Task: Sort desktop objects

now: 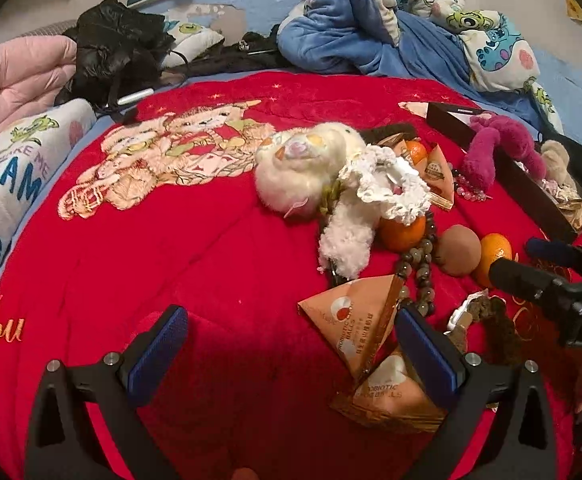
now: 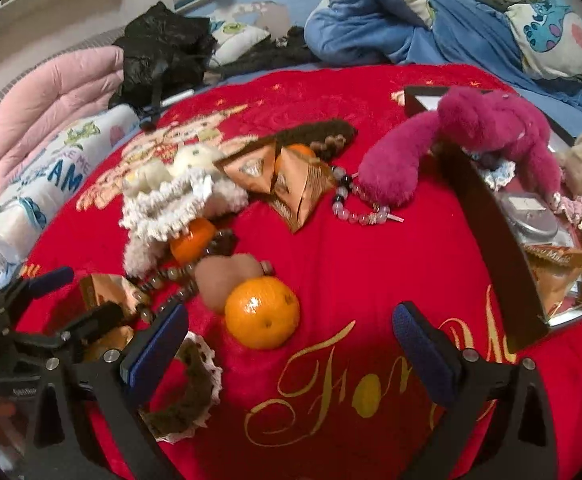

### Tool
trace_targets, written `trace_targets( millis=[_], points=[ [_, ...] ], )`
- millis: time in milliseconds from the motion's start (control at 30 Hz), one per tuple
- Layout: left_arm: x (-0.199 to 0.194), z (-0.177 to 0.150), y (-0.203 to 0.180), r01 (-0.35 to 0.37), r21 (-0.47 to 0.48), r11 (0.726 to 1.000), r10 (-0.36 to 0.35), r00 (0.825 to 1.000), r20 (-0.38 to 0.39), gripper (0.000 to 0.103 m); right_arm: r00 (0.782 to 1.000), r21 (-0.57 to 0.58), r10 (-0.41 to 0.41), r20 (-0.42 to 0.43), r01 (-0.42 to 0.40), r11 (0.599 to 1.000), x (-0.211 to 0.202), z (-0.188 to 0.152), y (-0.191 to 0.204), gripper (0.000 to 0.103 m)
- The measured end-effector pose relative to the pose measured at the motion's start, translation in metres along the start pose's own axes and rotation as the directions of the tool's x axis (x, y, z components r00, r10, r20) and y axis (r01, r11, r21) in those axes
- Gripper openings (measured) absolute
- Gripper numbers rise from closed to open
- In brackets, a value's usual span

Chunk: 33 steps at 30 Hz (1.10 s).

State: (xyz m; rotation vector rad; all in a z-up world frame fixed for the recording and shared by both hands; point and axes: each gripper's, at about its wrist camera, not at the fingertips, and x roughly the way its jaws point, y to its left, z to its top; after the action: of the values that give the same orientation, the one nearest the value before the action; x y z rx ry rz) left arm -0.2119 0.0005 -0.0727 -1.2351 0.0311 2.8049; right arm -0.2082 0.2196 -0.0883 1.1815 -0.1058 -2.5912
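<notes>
While my right gripper (image 2: 289, 344) gapes empty behind the orange (image 2: 262, 312) on the red quilt (image 2: 371, 264), I should straddle it squarely; my left gripper (image 1: 291, 344) also stands open, empty.

Beyond the tongs, a blue blanket (image 1: 347, 40) lies crumpled far ahead to the right; a pink quilt (image 1: 15, 80) and black bag (image 1: 119, 44) sit ahead left.
</notes>
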Motion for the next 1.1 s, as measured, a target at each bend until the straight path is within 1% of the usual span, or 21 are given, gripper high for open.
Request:
trace_targets(
  millis=[100,233,400,567,600,733,900,1100],
  points=[
    [0.002,0.000,0.001,0.009,-0.005,1.000,-0.009,1.000,-0.004,0.103,1.000,0.000,0.004,-0.021,-0.004,1.000,0.006,-0.001,-0.002,0.102],
    [0.007,0.000,0.001,0.024,-0.011,1.000,-0.024,0.999,-0.023,0.103,1.000,0.003,0.012,-0.019,-0.012,1.000,0.006,-0.001,-0.003,0.102],
    [0.009,0.000,-0.003,0.012,0.013,1.000,-0.012,0.999,-0.030,0.103,1.000,0.002,0.011,-0.019,-0.011,1.000,0.007,0.000,-0.003,0.102],
    [0.011,0.000,-0.003,0.016,0.012,1.000,-0.016,0.999,-0.039,0.103,1.000,-0.005,0.008,-0.017,-0.008,1.000,0.007,-0.001,-0.003,0.102],
    [0.011,0.000,-0.002,0.019,0.009,1.000,-0.019,0.999,-0.041,0.103,1.000,-0.004,0.008,-0.017,-0.008,1.000,0.007,-0.001,-0.003,0.100],
    [0.012,0.000,-0.002,0.025,0.003,1.000,-0.024,0.999,-0.046,0.103,1.000,-0.009,0.000,-0.019,-0.001,1.000,0.007,-0.001,-0.002,0.088],
    [0.012,0.000,-0.004,0.020,0.007,1.000,-0.019,0.999,-0.048,0.103,1.000,-0.020,-0.009,-0.022,0.009,1.000,0.007,-0.002,-0.001,0.079],
    [0.014,0.000,-0.003,0.026,0.005,1.000,-0.026,0.998,-0.058,0.103,1.000,-0.011,-0.009,-0.023,0.009,1.000,0.006,-0.002,-0.003,0.075]
  ],
)
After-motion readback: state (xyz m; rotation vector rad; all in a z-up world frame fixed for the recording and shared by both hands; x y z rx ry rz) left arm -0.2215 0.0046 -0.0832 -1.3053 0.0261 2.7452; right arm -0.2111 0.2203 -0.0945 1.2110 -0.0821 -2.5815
